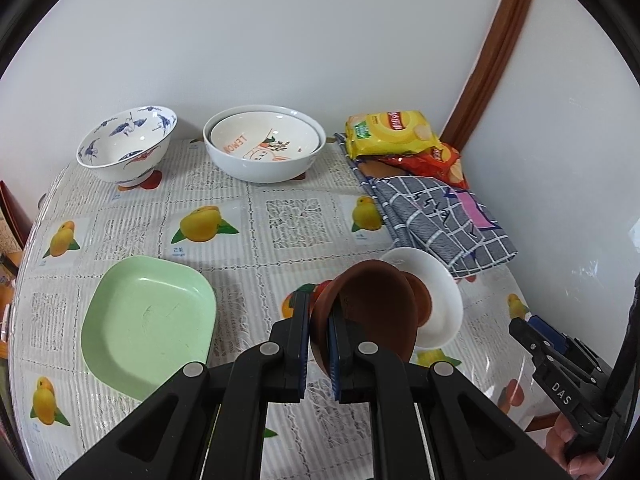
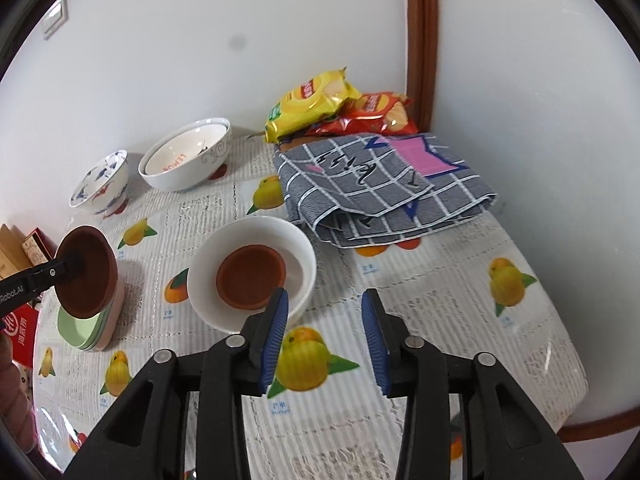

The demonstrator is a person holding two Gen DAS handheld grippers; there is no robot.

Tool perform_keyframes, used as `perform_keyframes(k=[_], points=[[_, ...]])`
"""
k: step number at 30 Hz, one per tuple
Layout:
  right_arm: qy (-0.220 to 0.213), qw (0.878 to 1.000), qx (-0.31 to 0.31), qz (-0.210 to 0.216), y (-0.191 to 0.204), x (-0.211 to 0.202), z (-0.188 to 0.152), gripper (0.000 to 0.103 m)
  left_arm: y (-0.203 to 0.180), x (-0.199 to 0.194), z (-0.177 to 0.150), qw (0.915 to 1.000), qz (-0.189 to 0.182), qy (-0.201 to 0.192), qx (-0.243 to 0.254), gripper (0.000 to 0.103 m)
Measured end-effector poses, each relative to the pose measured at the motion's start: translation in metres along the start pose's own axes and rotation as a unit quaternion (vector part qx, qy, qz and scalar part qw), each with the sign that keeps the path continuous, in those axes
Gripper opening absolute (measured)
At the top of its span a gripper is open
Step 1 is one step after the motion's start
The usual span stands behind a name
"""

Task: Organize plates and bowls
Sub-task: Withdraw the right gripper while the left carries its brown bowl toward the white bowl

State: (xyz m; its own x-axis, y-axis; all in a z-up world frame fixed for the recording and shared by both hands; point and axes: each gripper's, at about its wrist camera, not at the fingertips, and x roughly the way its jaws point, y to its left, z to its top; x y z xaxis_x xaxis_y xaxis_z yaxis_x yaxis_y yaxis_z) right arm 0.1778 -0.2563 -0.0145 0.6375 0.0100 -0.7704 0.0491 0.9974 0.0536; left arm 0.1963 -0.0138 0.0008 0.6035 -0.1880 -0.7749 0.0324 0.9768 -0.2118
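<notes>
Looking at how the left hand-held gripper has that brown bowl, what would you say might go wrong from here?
1. The left hand-held gripper pinches only the tilted brown bowl by its rim, so it might slip or swing.
2. It hangs close to the white bowl holding another brown dish; they may knock together.

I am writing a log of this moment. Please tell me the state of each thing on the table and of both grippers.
Left gripper: shut on brown bowl, held tilted above table.
Right gripper: open, empty.
White bowl: upright, holds brown saucer.
Green plate: upright, empty.
Blue bowl: upright, empty.
Big bowl: lemon bowl nested inside.
Cloth: folded.
Chip bags: stacked.
</notes>
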Motion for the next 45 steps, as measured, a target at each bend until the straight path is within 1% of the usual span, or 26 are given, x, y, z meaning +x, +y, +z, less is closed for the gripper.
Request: perform_keyframes(k=[7, 10, 22, 29, 33, 36, 45], points=[[-0.011, 1.000, 0.021, 0.003, -0.010, -0.027, -0.011, 0.041, -0.006, -0.015, -0.006, 0.9999, -0.009, -0.007, 0.007, 0.009], [-0.014, 1.000, 0.023, -0.003, -0.012, -0.035, -0.016, 0.041, -0.006, -0.020, -0.010, 0.9999, -0.014, -0.008, 0.006, 0.009], [-0.031, 0.998, 0.059, 0.001, -0.019, -0.070, -0.027, 0.044, -0.006, -0.041, -0.020, 0.9996, -0.017, -0.016, 0.013, 0.009], [-0.033, 0.997, 0.074, 0.009, -0.020, -0.079, -0.032, 0.045, -0.007, -0.054, -0.021, 0.9992, -0.021, -0.026, 0.020, 0.009], [-0.033, 0.997, 0.070, -0.002, -0.020, -0.081, -0.033, 0.045, -0.007, -0.060, -0.020, 0.9991, -0.017, -0.031, 0.024, 0.009], [-0.035, 0.997, 0.075, -0.001, -0.022, -0.083, -0.034, 0.045, -0.008, -0.063, -0.019, 0.9990, -0.017, -0.033, 0.025, 0.009], [-0.036, 0.996, 0.078, 0.002, -0.025, -0.083, -0.033, 0.045, -0.012, -0.058, -0.014, 0.9988, -0.020, -0.036, 0.026, 0.009]])
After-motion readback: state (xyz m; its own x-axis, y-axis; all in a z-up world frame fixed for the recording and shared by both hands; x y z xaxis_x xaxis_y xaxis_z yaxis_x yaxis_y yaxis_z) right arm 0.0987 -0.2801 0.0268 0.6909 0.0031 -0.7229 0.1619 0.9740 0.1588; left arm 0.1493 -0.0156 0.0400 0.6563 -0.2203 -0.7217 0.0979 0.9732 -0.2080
